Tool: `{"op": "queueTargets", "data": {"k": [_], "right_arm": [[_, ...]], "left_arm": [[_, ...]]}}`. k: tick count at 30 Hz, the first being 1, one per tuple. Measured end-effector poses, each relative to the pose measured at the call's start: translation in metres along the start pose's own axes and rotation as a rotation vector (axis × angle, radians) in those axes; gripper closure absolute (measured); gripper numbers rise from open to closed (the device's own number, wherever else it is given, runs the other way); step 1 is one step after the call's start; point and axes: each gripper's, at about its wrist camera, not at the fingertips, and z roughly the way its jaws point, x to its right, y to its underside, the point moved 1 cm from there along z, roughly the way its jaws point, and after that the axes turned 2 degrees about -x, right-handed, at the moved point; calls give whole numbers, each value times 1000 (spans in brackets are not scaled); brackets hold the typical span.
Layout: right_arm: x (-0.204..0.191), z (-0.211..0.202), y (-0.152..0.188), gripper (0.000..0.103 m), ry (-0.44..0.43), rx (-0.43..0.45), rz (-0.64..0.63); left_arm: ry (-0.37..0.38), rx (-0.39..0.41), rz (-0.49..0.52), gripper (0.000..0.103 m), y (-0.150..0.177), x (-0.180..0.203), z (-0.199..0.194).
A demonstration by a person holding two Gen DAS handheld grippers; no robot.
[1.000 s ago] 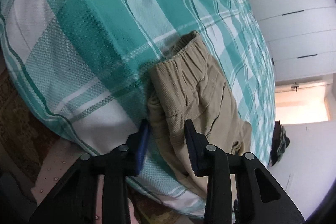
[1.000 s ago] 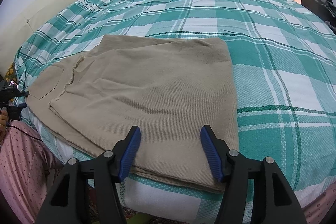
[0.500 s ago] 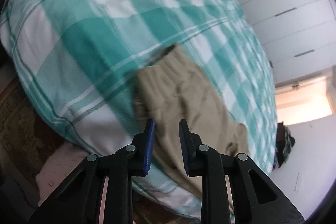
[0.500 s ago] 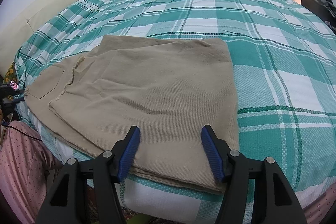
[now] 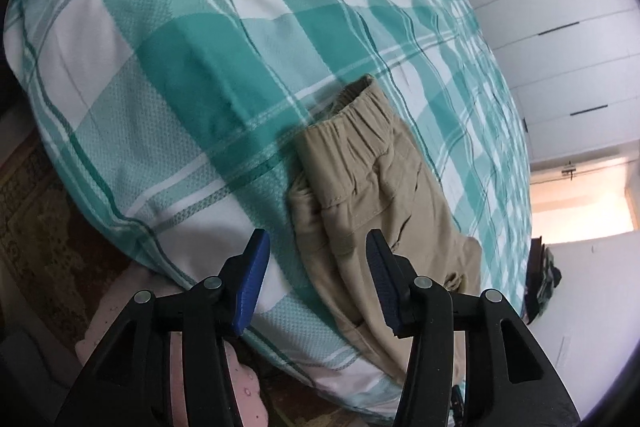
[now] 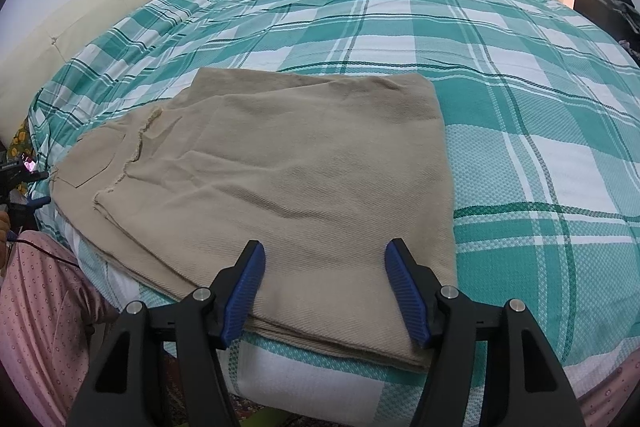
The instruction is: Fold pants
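Tan pants (image 6: 288,179) lie folded flat on the bed near its front edge, legs doubled over the seat. In the left wrist view the pants (image 5: 372,187) show their elastic waistband end, at the bed's corner. My left gripper (image 5: 316,267) is open and empty, just short of the waistband end. My right gripper (image 6: 324,283) is open and empty, hovering at the folded edge nearest me. The left gripper also shows small at the far left of the right wrist view (image 6: 24,183).
The bed has a green and white plaid cover (image 6: 500,75). A cream headboard (image 6: 100,31) is at the left, white wardrobe doors (image 5: 560,27) behind. A patterned rug (image 5: 36,211) lies beside the bed. The person's pink clothing (image 6: 40,303) is at the lower left.
The left gripper narrowed and pulled back half a second ago, then opened wide again near the waistband. The right gripper and the pants have barely moved.
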Motion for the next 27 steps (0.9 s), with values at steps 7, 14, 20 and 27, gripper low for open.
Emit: {"op": "queueTargets", "data": {"k": [7, 14, 20, 27], "right_arm": [[0, 0, 0, 40, 2, 1, 0], [0, 0, 0, 40, 3, 1, -1], [0, 0, 1, 40, 2, 2, 0], [-1, 0, 1, 40, 2, -2, 0]], "left_arm": [[2, -17, 27, 67, -1, 8, 11], [-26, -46, 32, 65, -7, 10, 29], [28, -14, -36, 87, -1, 2, 12], [78, 34, -4, 89, 4, 28, -18]]}}
